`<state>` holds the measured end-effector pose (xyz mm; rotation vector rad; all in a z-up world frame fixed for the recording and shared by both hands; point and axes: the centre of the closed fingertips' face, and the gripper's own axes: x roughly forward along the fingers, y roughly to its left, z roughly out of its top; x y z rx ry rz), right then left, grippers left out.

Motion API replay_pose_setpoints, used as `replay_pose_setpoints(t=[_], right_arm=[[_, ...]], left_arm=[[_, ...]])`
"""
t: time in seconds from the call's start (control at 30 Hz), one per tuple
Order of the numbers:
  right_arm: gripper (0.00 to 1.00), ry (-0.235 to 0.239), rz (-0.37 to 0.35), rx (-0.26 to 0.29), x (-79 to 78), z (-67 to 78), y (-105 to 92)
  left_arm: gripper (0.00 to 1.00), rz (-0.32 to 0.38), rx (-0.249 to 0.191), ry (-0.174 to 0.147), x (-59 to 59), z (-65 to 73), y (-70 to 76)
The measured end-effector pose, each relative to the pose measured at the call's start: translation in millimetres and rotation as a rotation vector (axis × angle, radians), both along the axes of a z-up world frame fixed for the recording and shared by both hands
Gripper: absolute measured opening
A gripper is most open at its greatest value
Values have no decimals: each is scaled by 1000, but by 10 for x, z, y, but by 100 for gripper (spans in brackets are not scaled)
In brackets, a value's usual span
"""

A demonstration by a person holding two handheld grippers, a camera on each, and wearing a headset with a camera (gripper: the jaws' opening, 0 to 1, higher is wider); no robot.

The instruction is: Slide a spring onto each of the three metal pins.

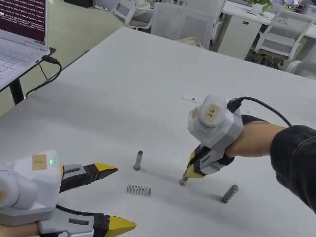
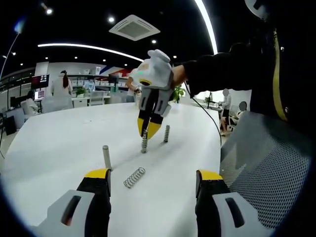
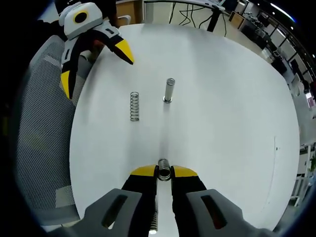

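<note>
On the white table (image 1: 123,89) a bare metal pin (image 1: 138,161) stands upright, and a loose spring (image 1: 138,189) lies just in front of it. My right gripper (image 1: 194,172) points down, shut on a spring (image 1: 184,178) that sits over a second pin; its own view shows that spring (image 3: 164,169) end-on between the yellow tips. A third pin (image 1: 229,193), with a spring on it, leans at the right. My left gripper (image 1: 114,197) is open at the bottom left, its jaws wide apart and holding nothing. The loose spring (image 2: 134,177) lies just ahead of the left gripper (image 2: 154,175).
A laptop (image 1: 19,29) with a black cable (image 1: 49,74) sits on a side desk at the far left. White chairs (image 1: 182,22) stand beyond the table's far edge. A small white label (image 1: 192,98) lies behind the right gripper. A mesh chair (image 2: 261,163) is beside the table.
</note>
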<state>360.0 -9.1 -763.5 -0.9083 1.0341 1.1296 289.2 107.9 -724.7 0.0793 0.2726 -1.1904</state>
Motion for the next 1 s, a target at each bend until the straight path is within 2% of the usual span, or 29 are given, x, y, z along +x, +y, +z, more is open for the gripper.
replay_pose_setpoints(t=[0.5,0.77,1.0], right_arm=[[8,9,-13,-2,-9,-95,-6],[9,11,-18,8,-19,-96,-10],[14,4,-27,26,-21,-74,-18]], left_arm=[[65,5,0,0,11,5,17],[64,1,3,2,10,-4,7],[64,0,4,2,11,-2,6]])
